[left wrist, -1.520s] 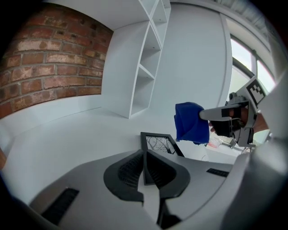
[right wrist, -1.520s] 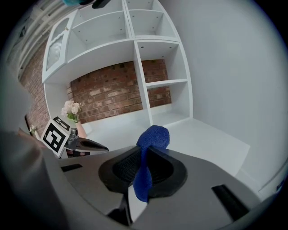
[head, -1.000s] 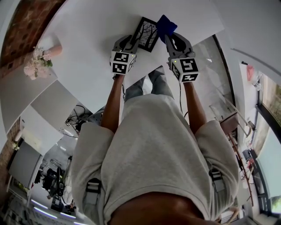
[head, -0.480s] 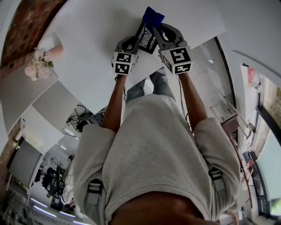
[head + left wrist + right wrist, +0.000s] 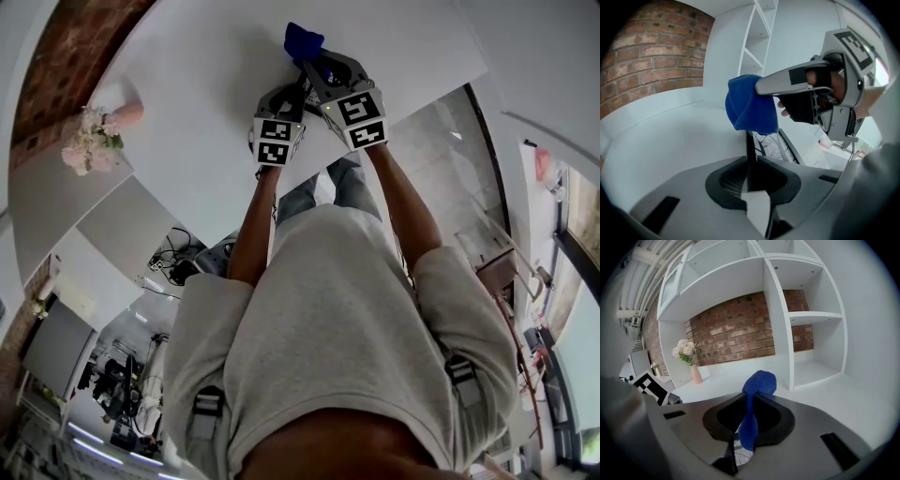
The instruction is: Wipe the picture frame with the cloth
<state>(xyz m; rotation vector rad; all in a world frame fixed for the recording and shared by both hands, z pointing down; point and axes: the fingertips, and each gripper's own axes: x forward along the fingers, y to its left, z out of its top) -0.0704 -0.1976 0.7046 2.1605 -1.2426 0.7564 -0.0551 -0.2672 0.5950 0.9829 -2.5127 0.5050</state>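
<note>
While my left gripper (image 5: 751, 177) has just been closing its jaws, the thin black edge of the picture frame (image 5: 750, 150) stands between them and the pads now pinch it, so I treat that hand purely as the clamp. The frame stands upright on the white tabletop (image 5: 206, 84), its edge toward the left gripper view and its tree print turned toward my right side.

My right gripper (image 5: 749, 420) has its jaws closed on a narrow neck of the blue cloth (image 5: 759, 383), with the bulk of it bunched beyond the tips. From the left gripper view that bunch sits at the frame's top edge; I judge it is touching there, though the cloth itself hides the contact.

To wipe well, I hold the left grip firm without squeezing harder and don't let that wrist twist. I bring only the soft bunch onto the print side, never the hard jaw tips, and draw it down in light overlapping strokes. Pressure should go toward the clamped edge, so the frame is braced rather than levered out of the pads or tipped over.
</note>
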